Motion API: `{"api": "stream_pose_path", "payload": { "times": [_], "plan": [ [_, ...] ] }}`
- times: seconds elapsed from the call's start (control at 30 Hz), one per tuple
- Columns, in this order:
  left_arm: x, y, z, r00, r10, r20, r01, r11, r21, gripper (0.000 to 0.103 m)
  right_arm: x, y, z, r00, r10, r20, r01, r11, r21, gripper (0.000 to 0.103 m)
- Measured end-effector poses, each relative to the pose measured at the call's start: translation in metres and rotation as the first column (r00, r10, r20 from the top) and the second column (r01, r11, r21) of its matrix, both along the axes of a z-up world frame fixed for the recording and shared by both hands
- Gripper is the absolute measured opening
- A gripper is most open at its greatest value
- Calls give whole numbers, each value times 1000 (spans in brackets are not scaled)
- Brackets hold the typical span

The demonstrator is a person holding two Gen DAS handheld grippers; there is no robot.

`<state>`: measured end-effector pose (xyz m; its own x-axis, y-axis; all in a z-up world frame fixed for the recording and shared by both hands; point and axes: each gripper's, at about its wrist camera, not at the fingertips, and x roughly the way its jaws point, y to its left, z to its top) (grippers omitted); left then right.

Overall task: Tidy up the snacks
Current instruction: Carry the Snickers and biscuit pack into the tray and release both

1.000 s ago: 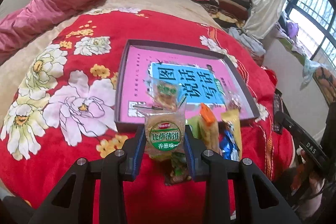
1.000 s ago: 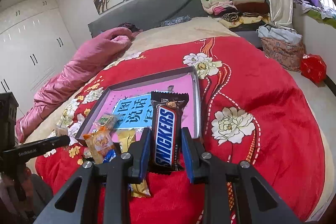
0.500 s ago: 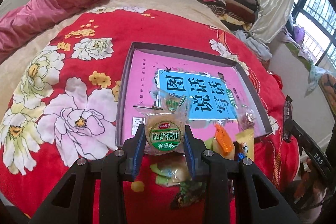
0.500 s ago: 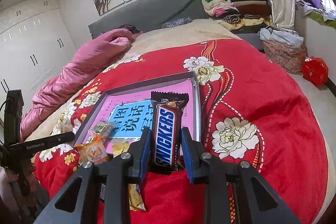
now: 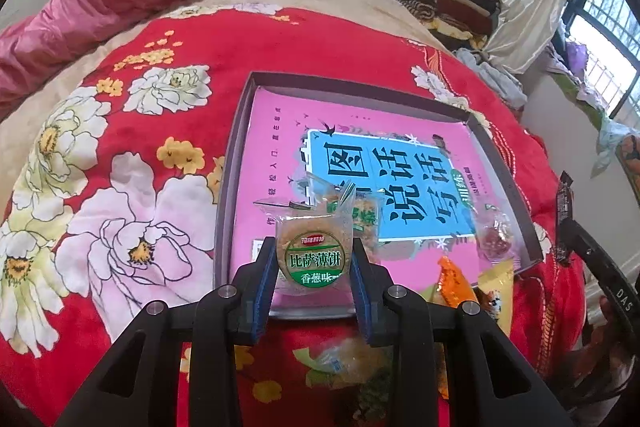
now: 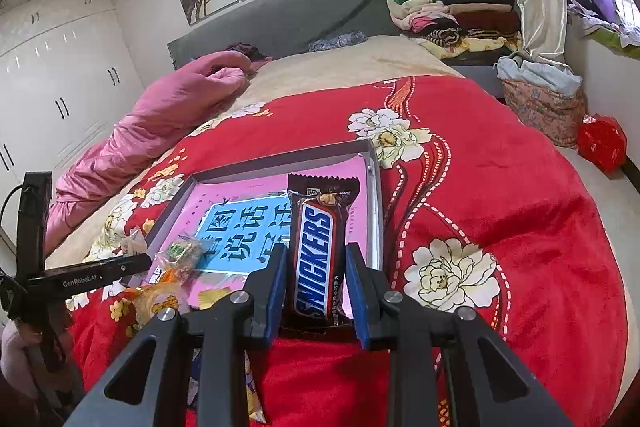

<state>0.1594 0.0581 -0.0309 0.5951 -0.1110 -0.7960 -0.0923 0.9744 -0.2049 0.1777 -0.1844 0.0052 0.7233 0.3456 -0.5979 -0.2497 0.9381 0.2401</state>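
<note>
Left wrist: tongs (image 5: 314, 269) level (clamping cracker (image 5: 314, 257))

One tray (image 5: 234, 131), one Snickers bar (image 6: 318, 247), two grippers, several loose snack packets (image 5: 452, 279)

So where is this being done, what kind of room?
A bedroom, by the look of it: the tray sits on a bed with a red floral blanket, a grey headboard behind, and white wardrobes alongside.
</note>
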Motion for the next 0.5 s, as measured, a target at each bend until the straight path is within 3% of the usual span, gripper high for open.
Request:
{"api": "stream_pose_path", "payload": {
  "times": [0.5],
  "plan": [
    [10,-3,-13,1000,-15,-23,15,1000,10,36,17,-2,-8,1000,-19,-10,19,1000,-5,29]
  ]
}}
